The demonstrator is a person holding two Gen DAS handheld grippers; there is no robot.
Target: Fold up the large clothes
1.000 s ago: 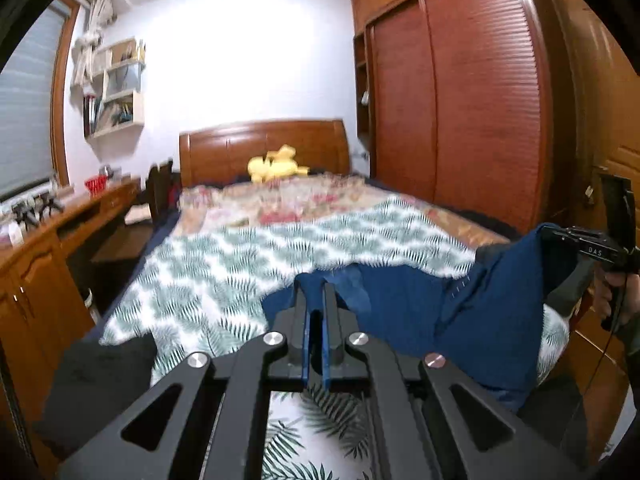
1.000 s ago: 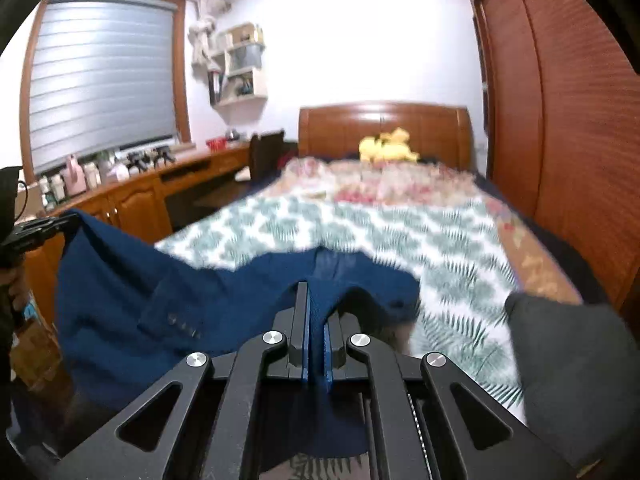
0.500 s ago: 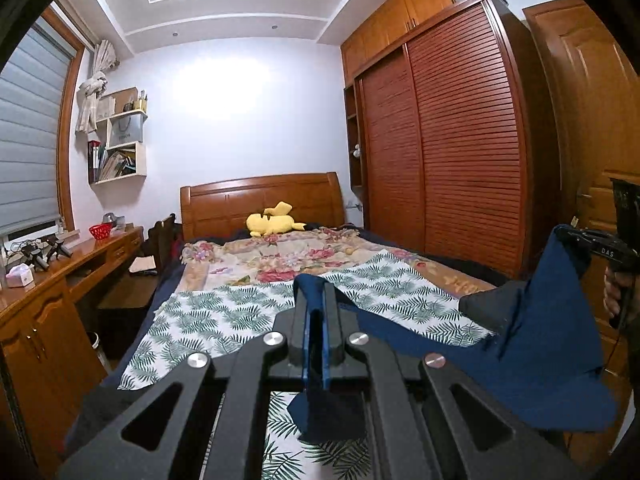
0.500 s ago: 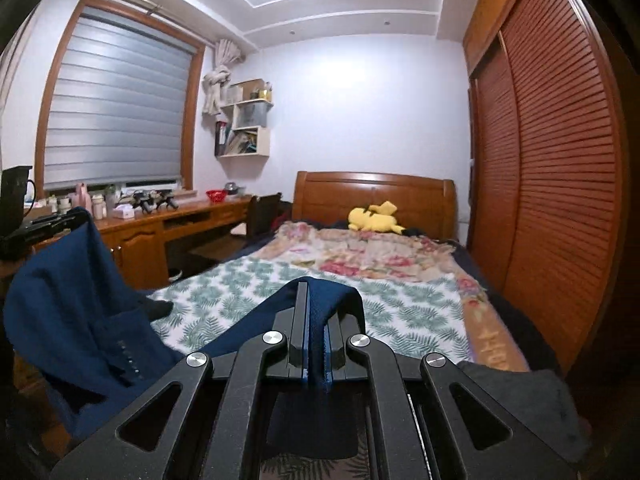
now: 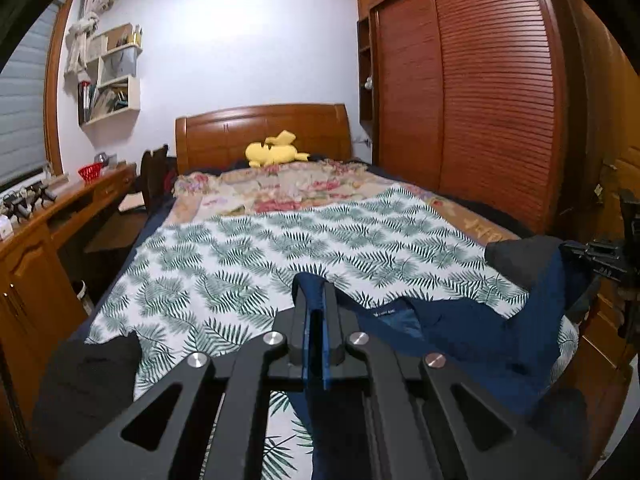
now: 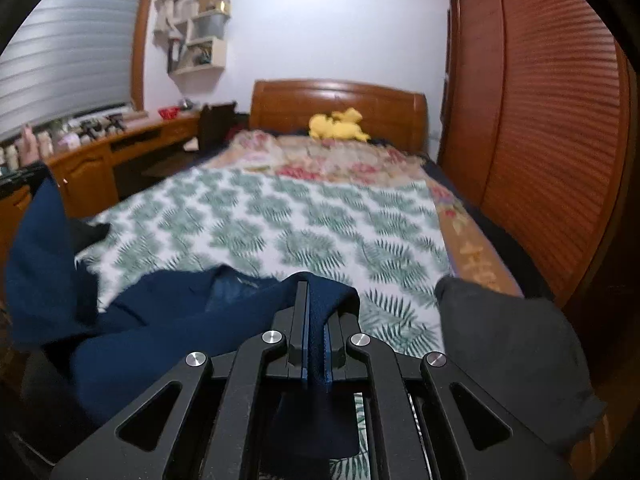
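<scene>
- Far left, a wooden desk (image 5: 60, 216) runs along the wall under a slatted window blind (image 6: 68, 44); small bottles and gadgets on it are too blurred to read, and a red basket (image 5: 90, 171) sits near its far end
- Above the desk, white wall shelves (image 5: 110, 80) hold books and boxes; no titles can be made out
- At the bed's near left corner lies a black garment (image 5: 92, 376)
- The bed (image 5: 280, 248) has a leaf-print cover in front, a floral quilt (image 5: 280, 188) behind it, and a yellow plush toy (image 5: 274, 151) by the wooden headboard (image 5: 260, 128)
- The left gripper (image 5: 316, 312) has its jaws pressed together, pinching an edge of the navy blue garment (image 5: 460, 332), which hangs down in front of it
- The garment lies across the near end of the bed, stretched between the two grippers; a small white label (image 5: 383, 312) inside its neck area carries print too tiny to read
- The right gripper (image 6: 316, 308) also has its jaws pinching a fold of navy cloth; in the left wrist view it shows at the right edge with small white lettering that cannot be read with certainty
- A dark grey garment (image 6: 508, 344) rests at the bed's near right corner
- Far right stands a wardrobe (image 5: 492, 100) with louvred wooden doors
</scene>
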